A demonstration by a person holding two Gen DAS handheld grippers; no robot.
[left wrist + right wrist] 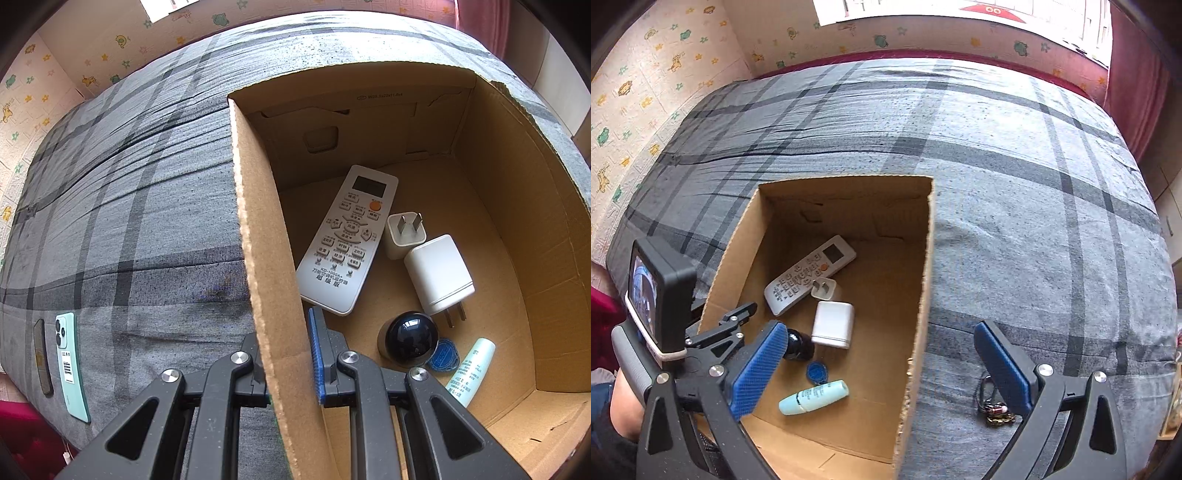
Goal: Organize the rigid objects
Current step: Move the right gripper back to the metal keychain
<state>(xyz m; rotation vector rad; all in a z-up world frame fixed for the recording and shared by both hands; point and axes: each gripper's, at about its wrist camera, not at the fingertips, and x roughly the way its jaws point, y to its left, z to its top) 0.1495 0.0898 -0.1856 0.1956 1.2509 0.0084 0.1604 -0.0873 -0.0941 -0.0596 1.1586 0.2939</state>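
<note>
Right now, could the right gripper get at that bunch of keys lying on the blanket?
Probably yes. The right gripper is open and empty, and the keys lie uncovered on the blanket outside the cardboard box, beside its right finger, nothing over them.

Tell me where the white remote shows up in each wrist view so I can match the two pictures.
Left wrist view: the remote lies on the box floor, centre right, beyond the closed left fingers that clamp the box wall.
Right wrist view: remote at centre left, in the box's far part.
Shared landmark: the large white charger near the remote.
</note>
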